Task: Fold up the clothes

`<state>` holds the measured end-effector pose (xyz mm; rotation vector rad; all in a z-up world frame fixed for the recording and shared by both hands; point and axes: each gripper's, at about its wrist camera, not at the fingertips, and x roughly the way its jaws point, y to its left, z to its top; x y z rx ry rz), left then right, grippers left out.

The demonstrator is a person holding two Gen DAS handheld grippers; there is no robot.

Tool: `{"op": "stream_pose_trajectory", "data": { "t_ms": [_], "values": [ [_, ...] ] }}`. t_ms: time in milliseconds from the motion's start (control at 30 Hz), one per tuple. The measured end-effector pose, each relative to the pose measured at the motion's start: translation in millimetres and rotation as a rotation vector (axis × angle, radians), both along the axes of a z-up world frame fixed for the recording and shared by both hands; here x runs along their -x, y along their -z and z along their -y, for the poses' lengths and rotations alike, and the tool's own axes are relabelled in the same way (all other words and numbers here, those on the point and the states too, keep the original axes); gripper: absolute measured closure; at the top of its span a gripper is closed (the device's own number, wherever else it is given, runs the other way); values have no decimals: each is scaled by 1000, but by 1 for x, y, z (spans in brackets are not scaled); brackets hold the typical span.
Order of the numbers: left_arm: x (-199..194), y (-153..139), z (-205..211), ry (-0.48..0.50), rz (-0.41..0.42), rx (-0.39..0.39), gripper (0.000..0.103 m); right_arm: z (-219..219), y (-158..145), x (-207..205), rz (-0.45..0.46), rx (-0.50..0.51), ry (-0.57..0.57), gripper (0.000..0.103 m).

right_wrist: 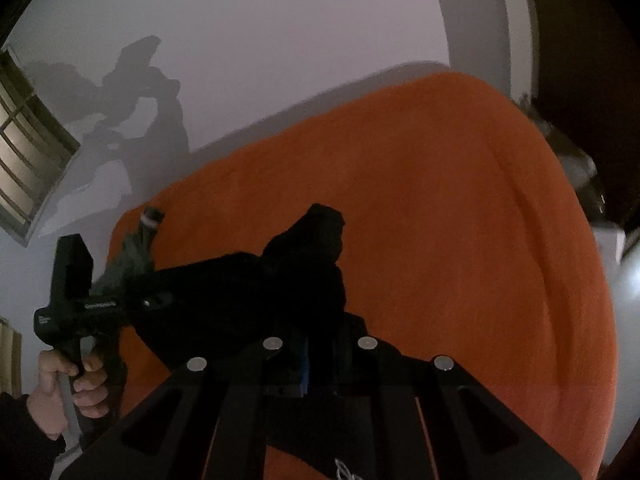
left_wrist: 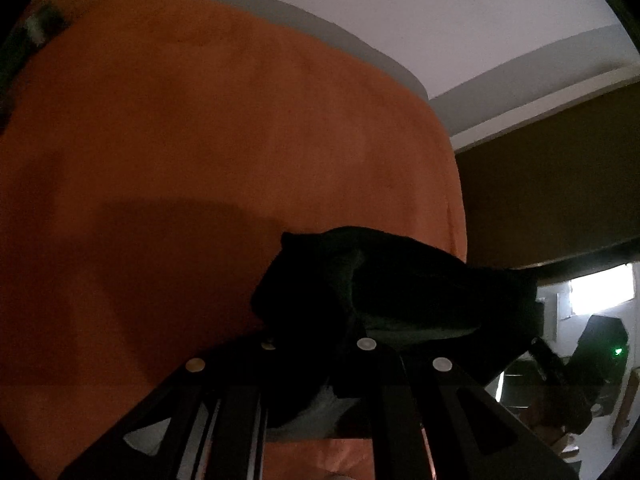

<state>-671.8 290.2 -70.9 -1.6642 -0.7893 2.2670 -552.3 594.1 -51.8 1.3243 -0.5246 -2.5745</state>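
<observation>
While both jaws pinch the black garment (right_wrist: 256,292) aloft | item: left gripper (right_wrist: 136,304), right gripper (right_wrist: 320,336) | step: lift-and-spread | next: lay flat on orange bed cover (left_wrist: 200,140), toward 12 o'clock

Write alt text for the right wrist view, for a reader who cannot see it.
The right claw is shut on a bunched black garment held above an orange blanket. At left, a person's hand grips the handle of the left claw, which is shut on the same garment. Their shadows fall on a pale wall.
</observation>
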Motion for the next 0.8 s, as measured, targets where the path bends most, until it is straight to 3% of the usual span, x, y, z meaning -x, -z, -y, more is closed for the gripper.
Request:
{"op": "stream_pose_trajectory", "data": {
  "t_ms": [333,600,667,800],
  "values": [
    [178,25,-9,-7,19,79,95,-33,39,191,-48,-57,-41,97],
    [276,14,-26,0,-70,148,95,-58,40,307,-100,-101,-28,97],
    [293,14,-35,1,-99,202,95,-66,50,334,-68,-99,-7,97],
    [315,35,-55,37,-60,254,93,-71,81,381,38,-53,22,92]
  ]
}}
